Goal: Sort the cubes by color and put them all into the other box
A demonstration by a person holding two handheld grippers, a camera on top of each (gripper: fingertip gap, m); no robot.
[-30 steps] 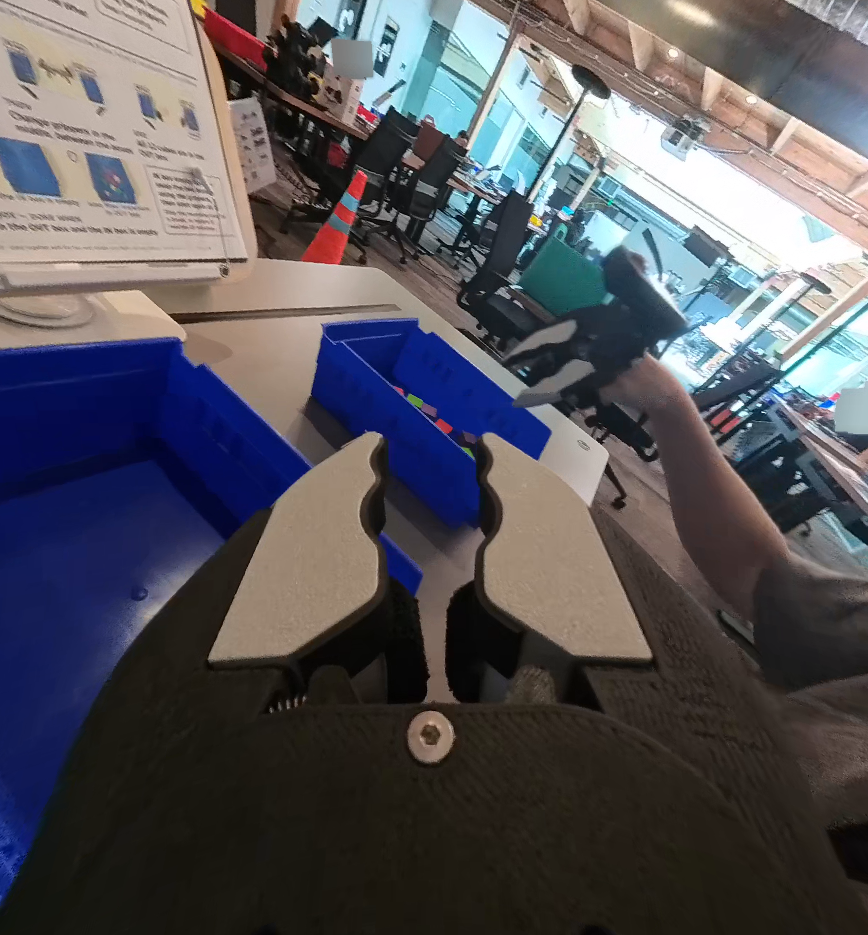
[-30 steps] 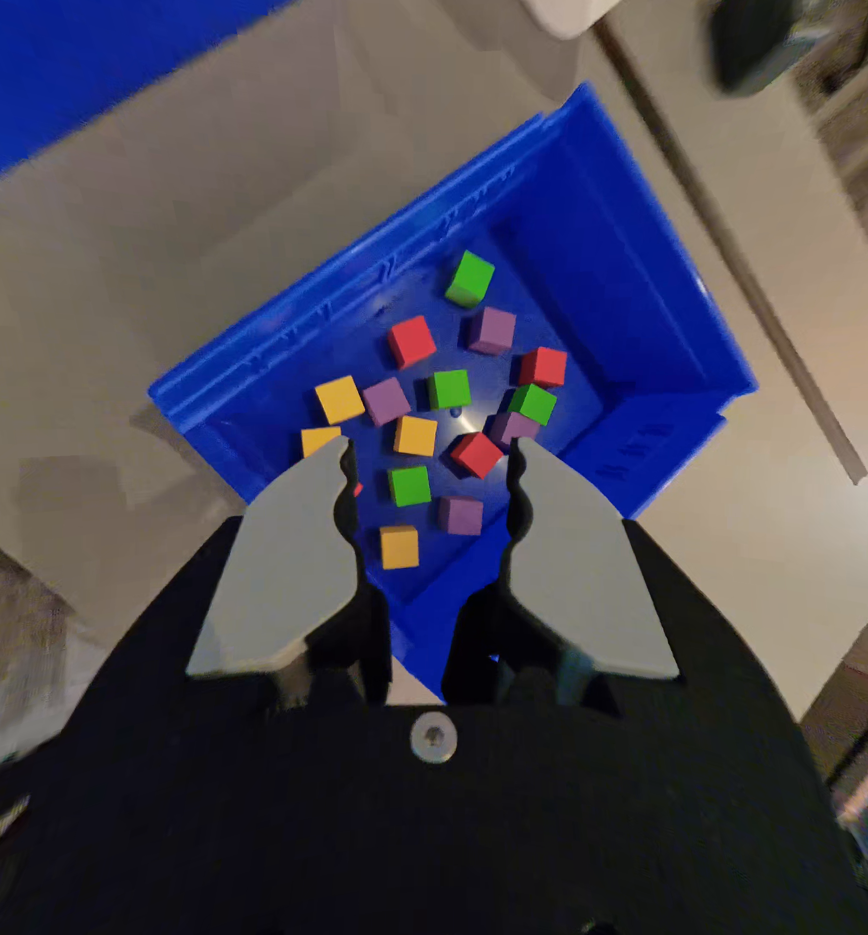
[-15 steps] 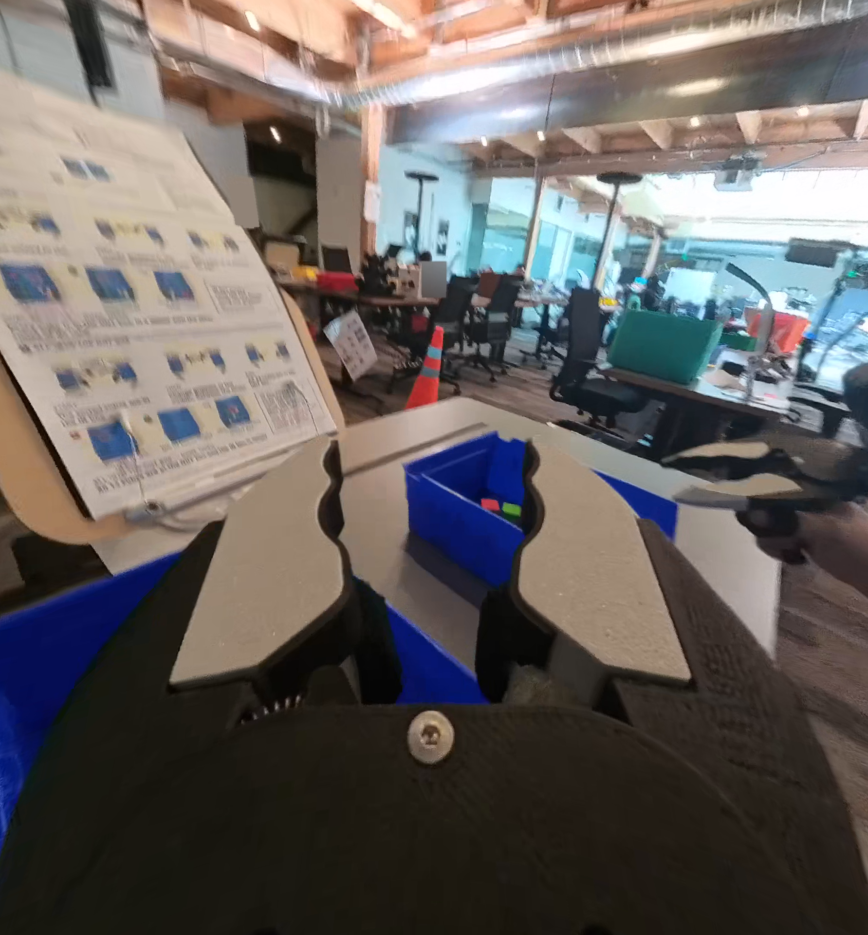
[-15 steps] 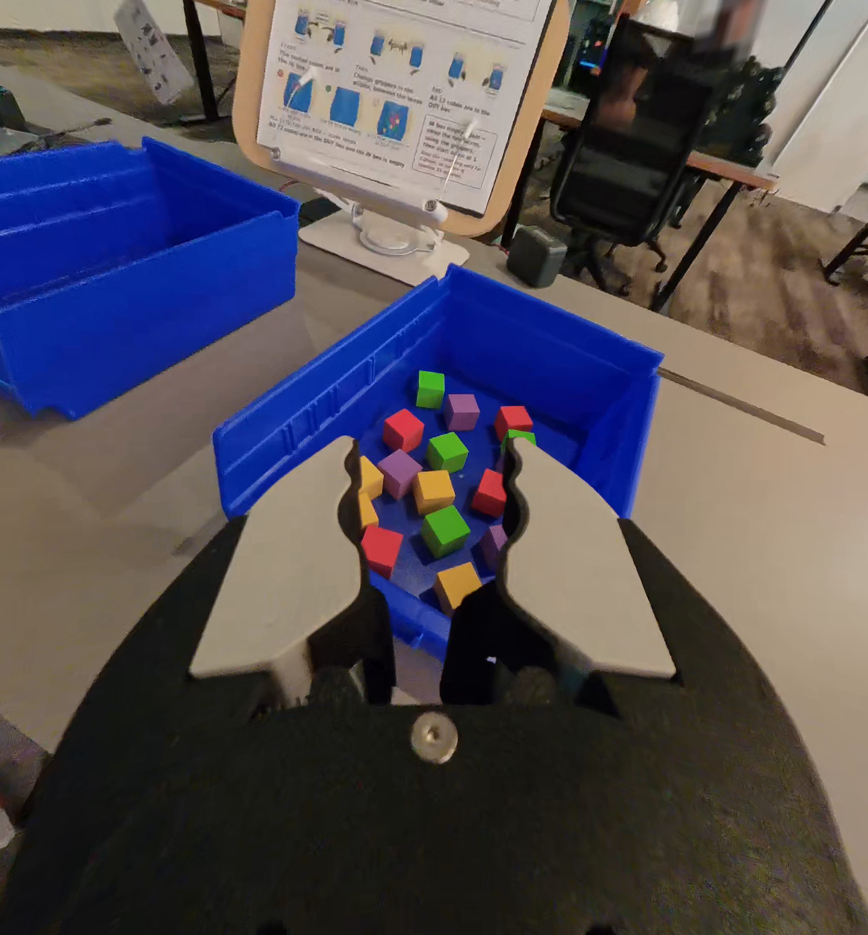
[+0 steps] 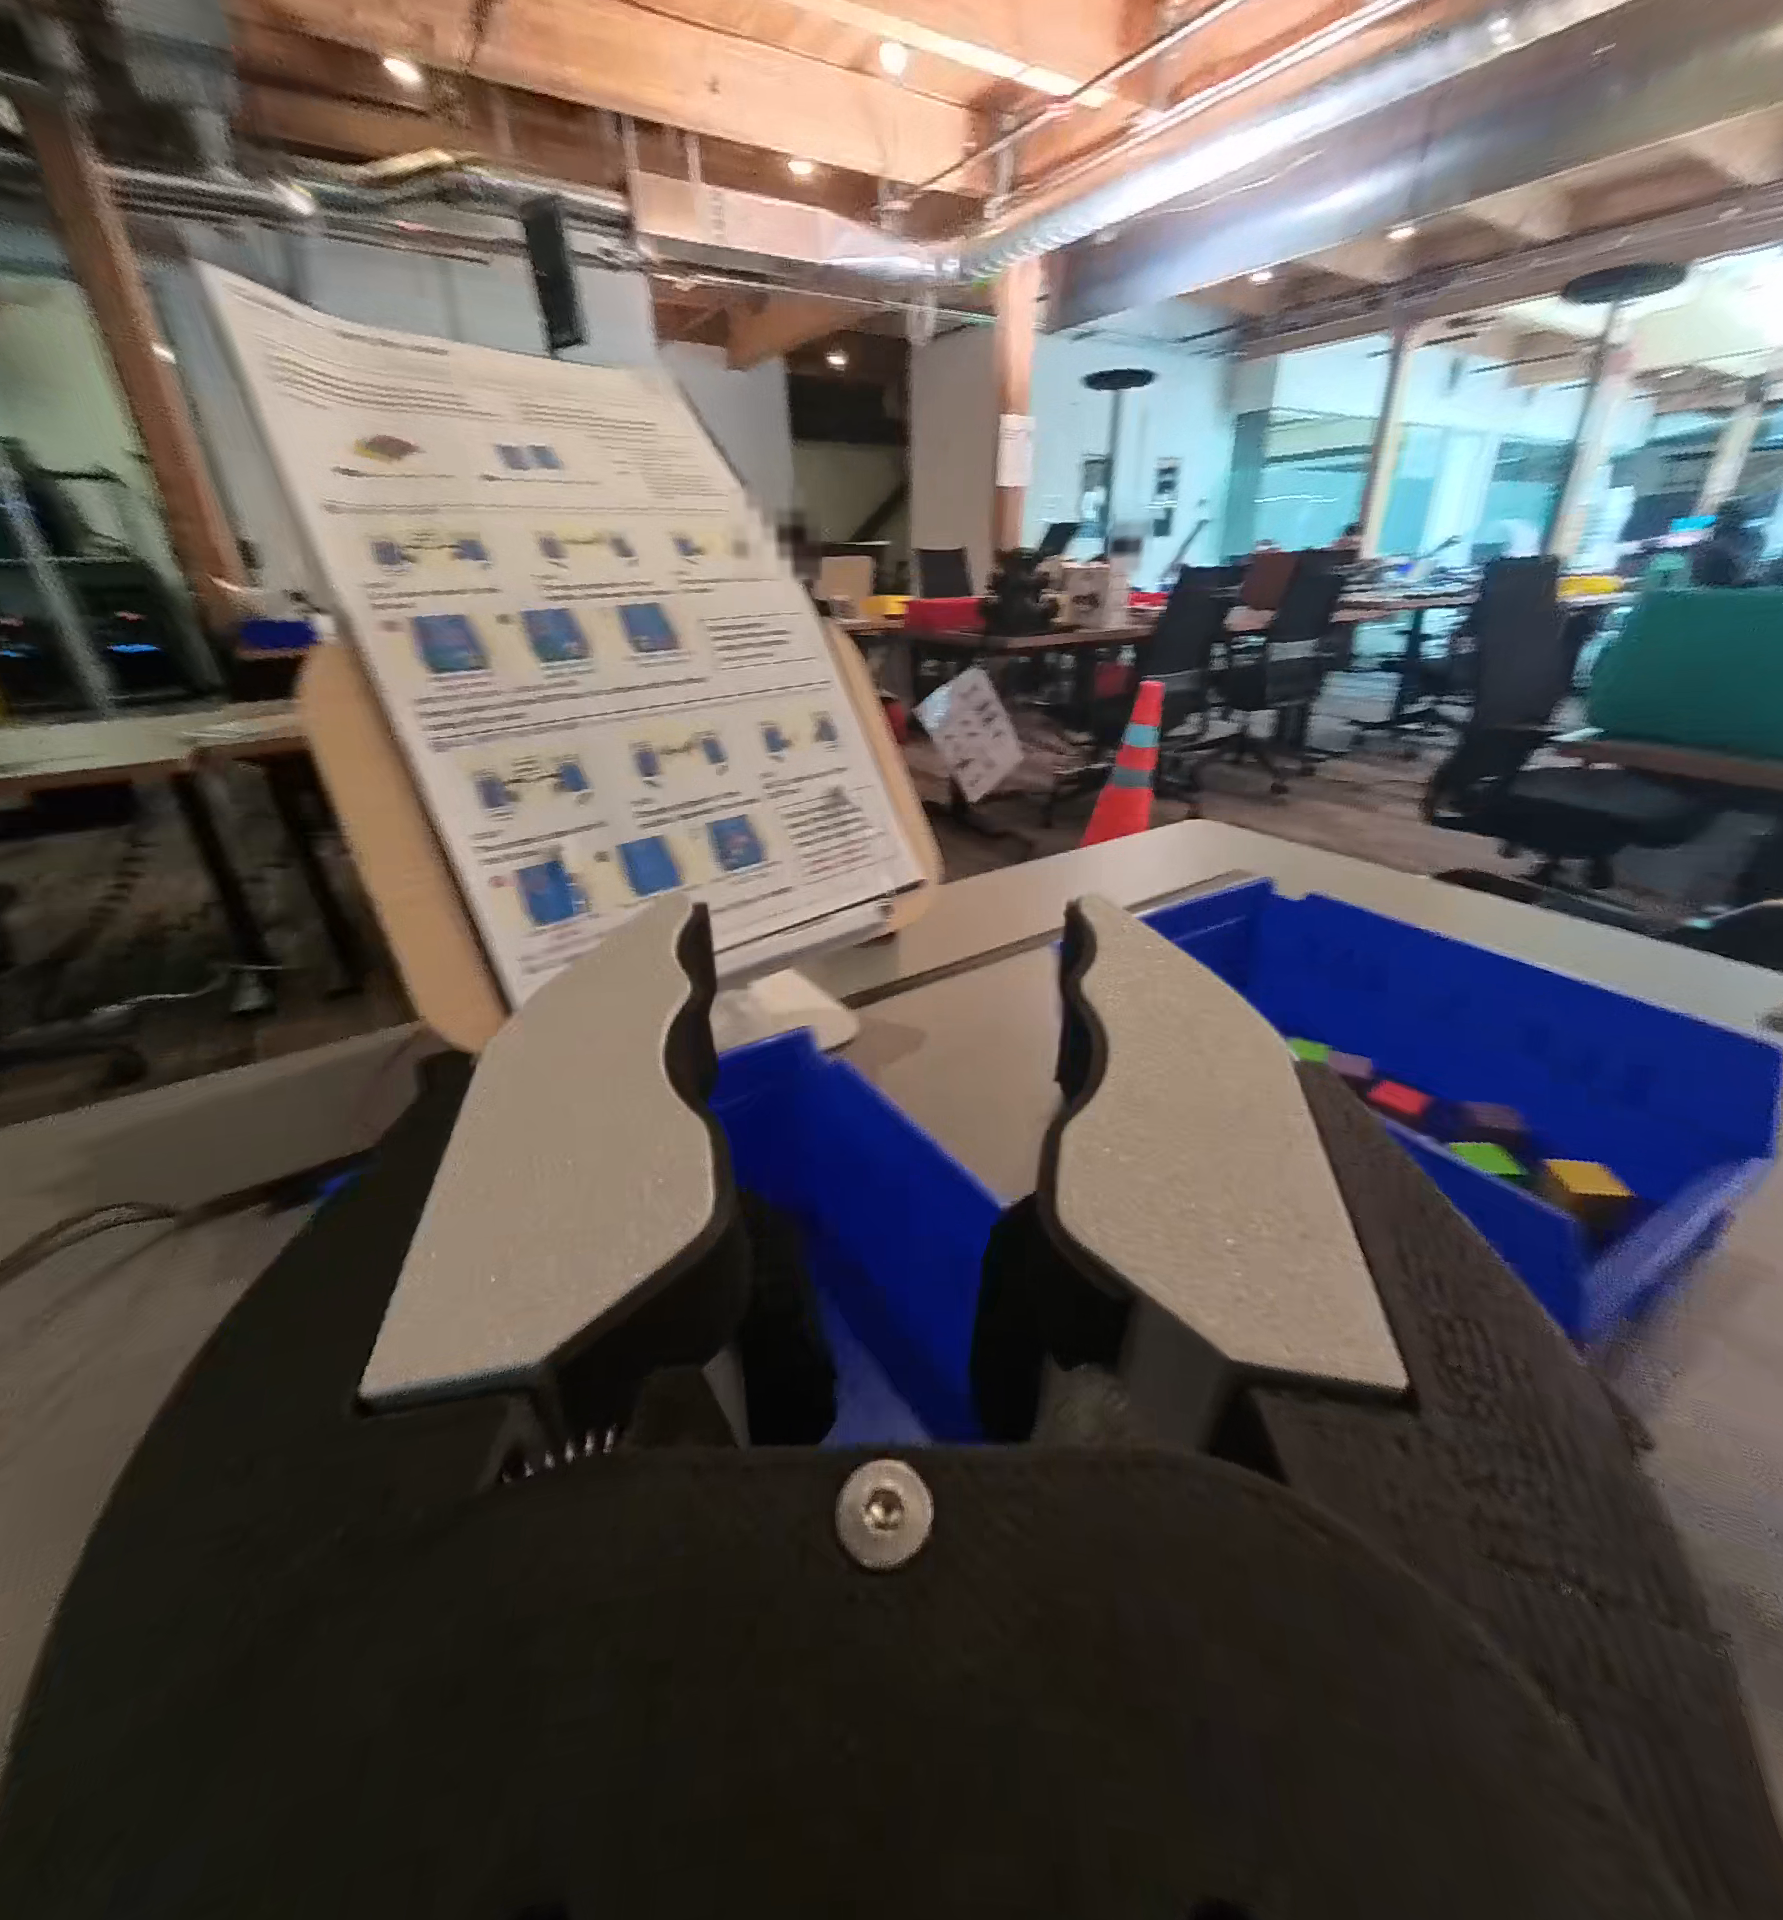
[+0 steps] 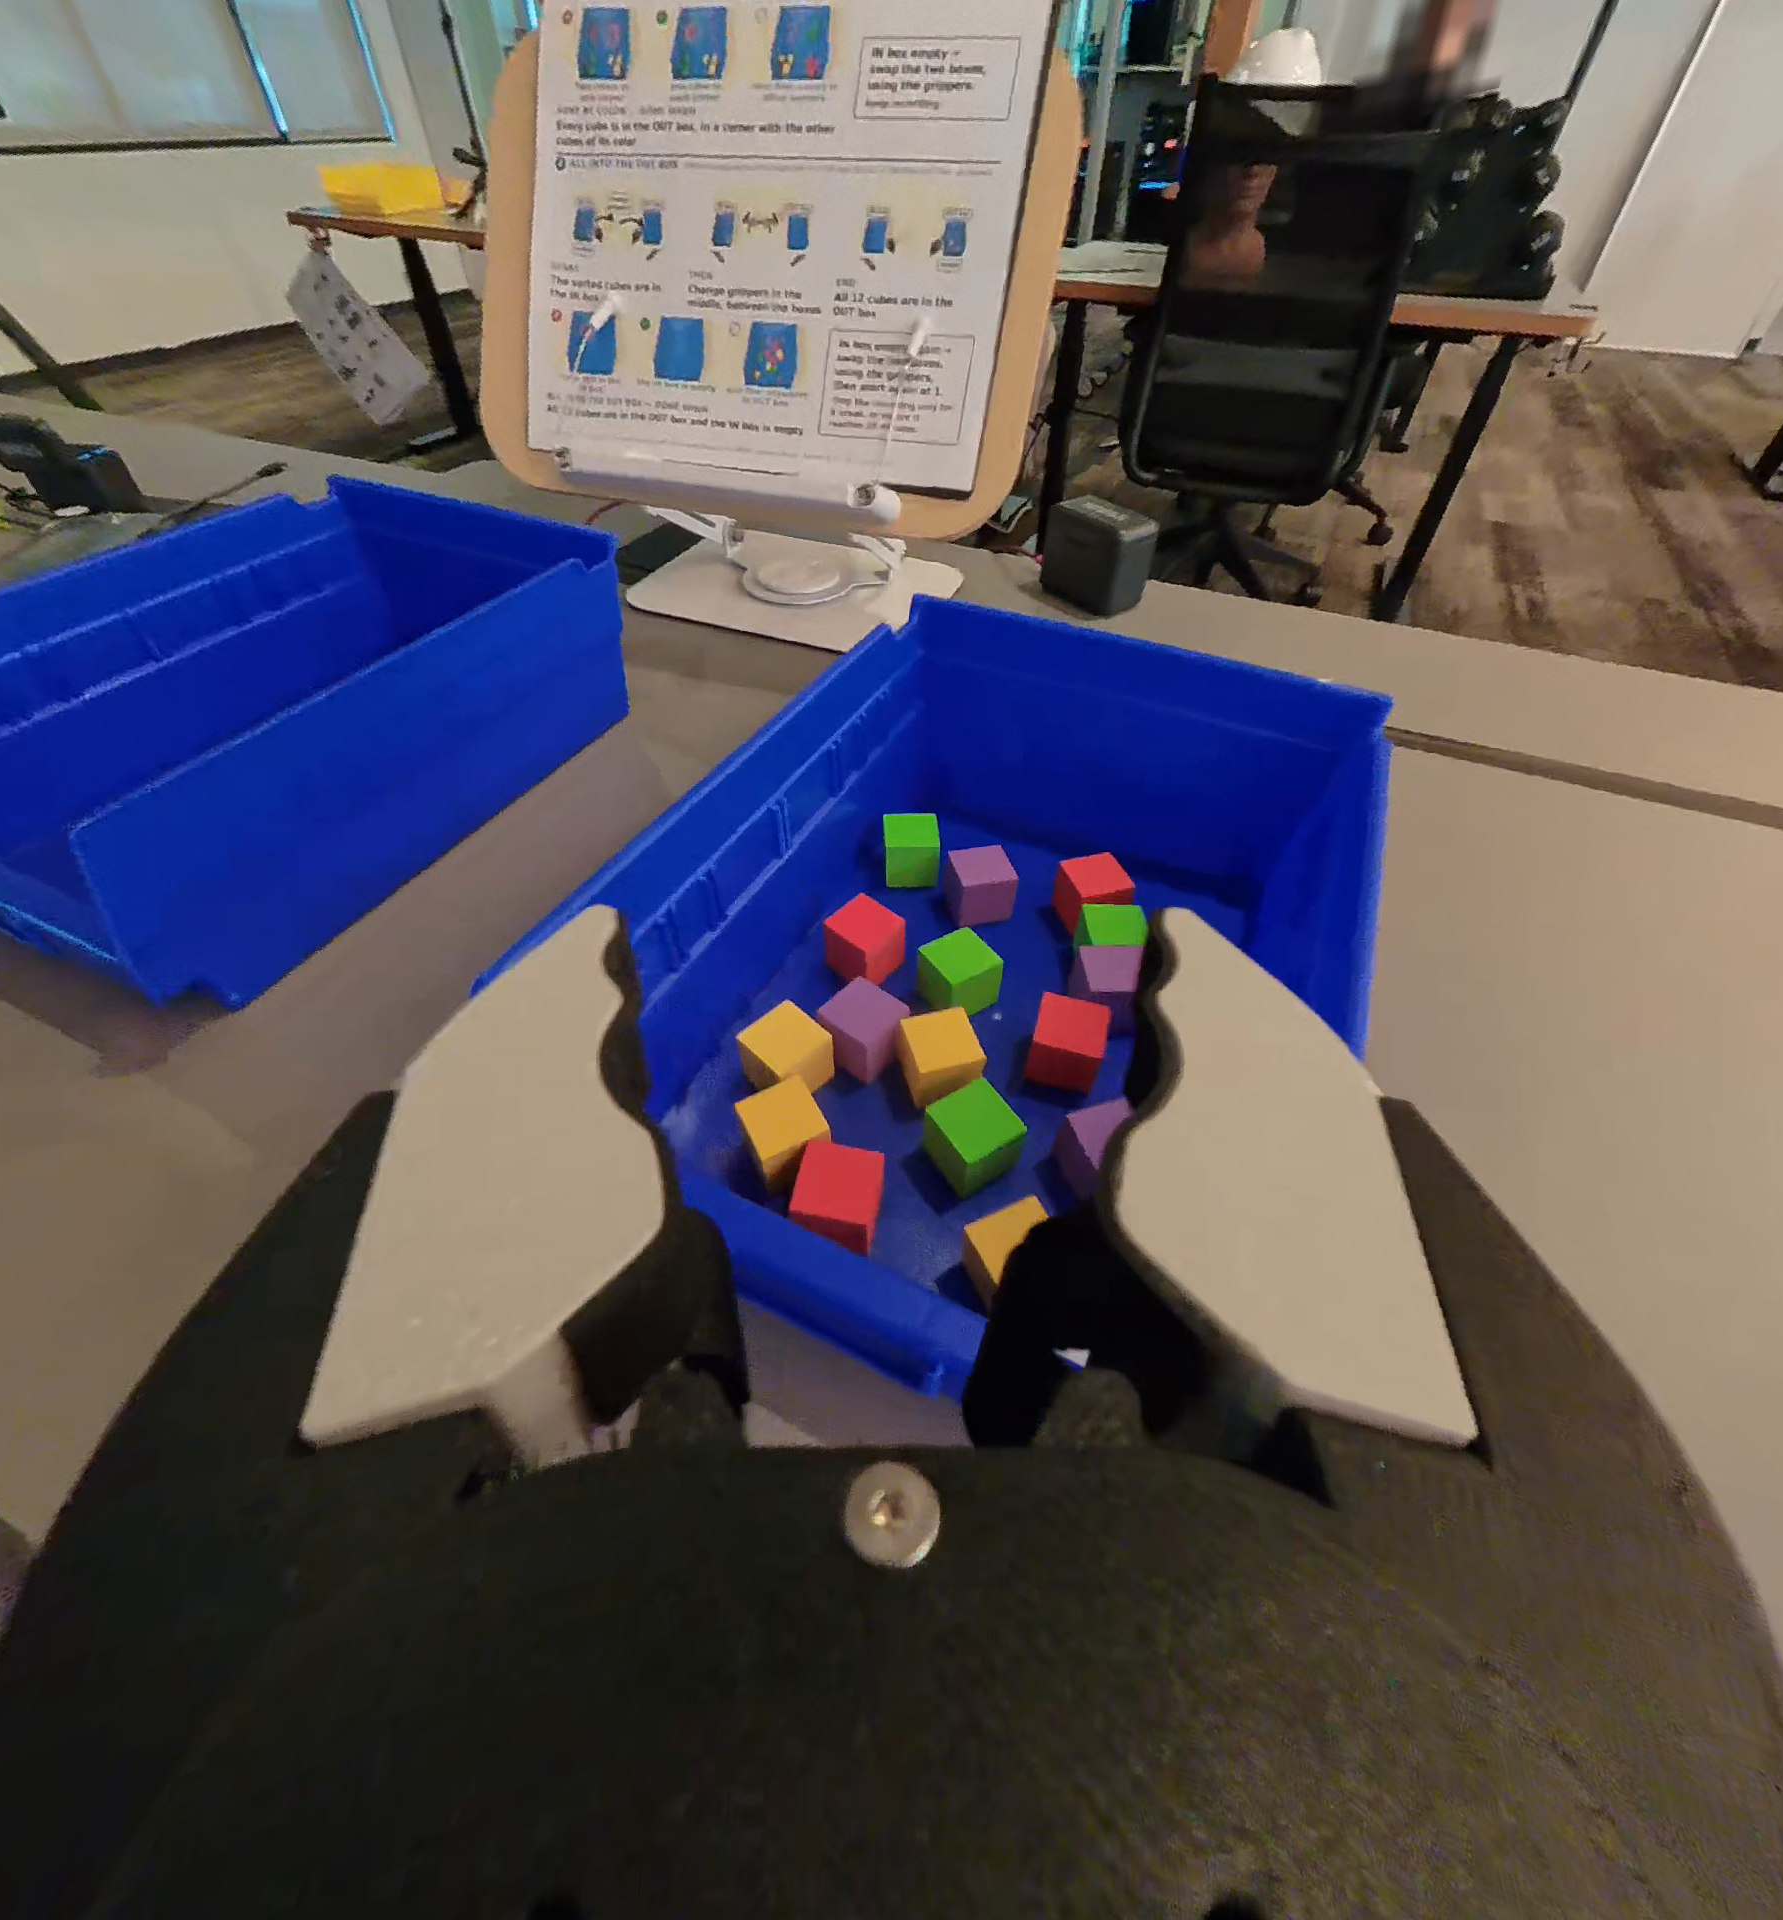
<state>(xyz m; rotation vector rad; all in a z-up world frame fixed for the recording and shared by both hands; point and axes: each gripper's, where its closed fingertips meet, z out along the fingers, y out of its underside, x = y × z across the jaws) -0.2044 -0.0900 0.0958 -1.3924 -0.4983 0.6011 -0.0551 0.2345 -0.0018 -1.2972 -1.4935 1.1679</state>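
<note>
My right gripper [image 6: 887, 930] is open and empty. It hovers over the near end of a blue bin [image 6: 1147, 655] on the grey table [image 6: 1614, 987]. The bin holds several loose cubes: red [image 6: 863, 935], green [image 6: 973, 1135], purple [image 6: 980, 883] and yellow [image 6: 783, 1044]. A second blue bin [image 6: 347, 727] stands to its left with nothing visible inside. My left gripper [image 5: 882, 920] is open and empty above the near part of that second bin [image 5: 866, 1174]. The bin with cubes [image 5: 1510, 997] shows to its right.
An instruction sheet on a tan board with a white stand [image 6: 783, 239] stands behind the bins, also in the left wrist view [image 5: 596, 675]. A small dark box [image 6: 1095, 551] and an office chair [image 6: 1282, 312] are beyond the table edge. An orange cone [image 5: 1126, 769] stands on the floor.
The right gripper tilted up from looking straight down into the bin to a forward view and opened wider. The left gripper swung up and left and opened; the other hand left its view.
</note>
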